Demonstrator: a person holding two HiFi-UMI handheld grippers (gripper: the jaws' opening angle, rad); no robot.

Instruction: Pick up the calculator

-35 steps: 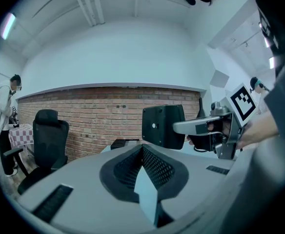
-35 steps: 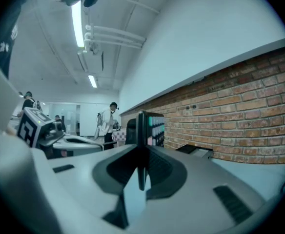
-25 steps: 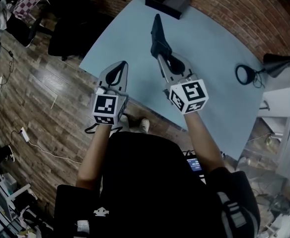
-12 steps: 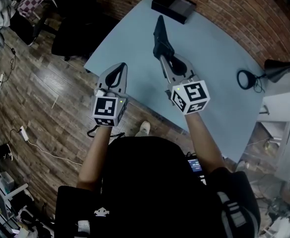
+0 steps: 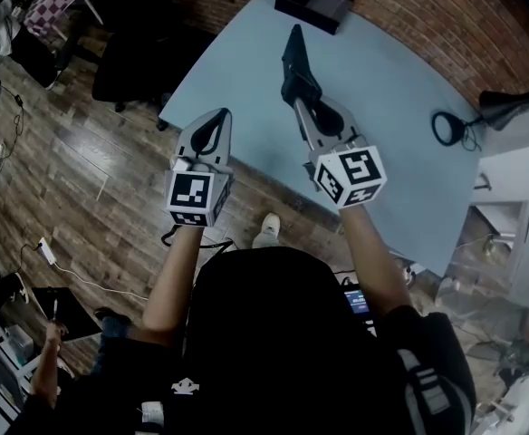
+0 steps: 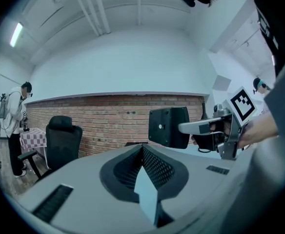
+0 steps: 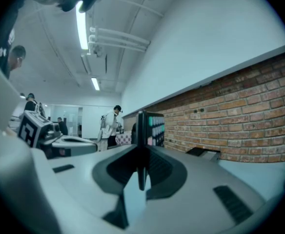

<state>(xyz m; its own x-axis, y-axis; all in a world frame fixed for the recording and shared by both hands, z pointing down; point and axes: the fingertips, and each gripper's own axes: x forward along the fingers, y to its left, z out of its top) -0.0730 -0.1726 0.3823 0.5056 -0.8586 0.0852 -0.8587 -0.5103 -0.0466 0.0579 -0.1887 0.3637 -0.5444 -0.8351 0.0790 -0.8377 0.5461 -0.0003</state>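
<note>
The calculator (image 5: 293, 62) is dark and thin, standing on edge above the light-blue table (image 5: 400, 98). My right gripper (image 5: 295, 98) is shut on its near end. The right gripper view shows it edge-on with coloured keys (image 7: 154, 126), clamped between the pads at my right gripper (image 7: 141, 155). In the left gripper view its black back (image 6: 169, 126) shows, with my right gripper behind it. My left gripper (image 5: 217, 120) hangs beside the table's near edge, over the wooden floor, shut with nothing in it; its pads meet at the tips (image 6: 143, 147).
A black box (image 5: 314, 3) lies at the table's far end by the brick wall. A black lamp (image 5: 504, 109) and its ring base (image 5: 447, 134) stand at the right. A black office chair (image 5: 129, 62) is left of the table. A person's hand holds a tablet (image 5: 58, 314) at lower left.
Both grippers have drifted a little forward along the table, the calculator still held. A person with a tablet has come into view at lower left.
</note>
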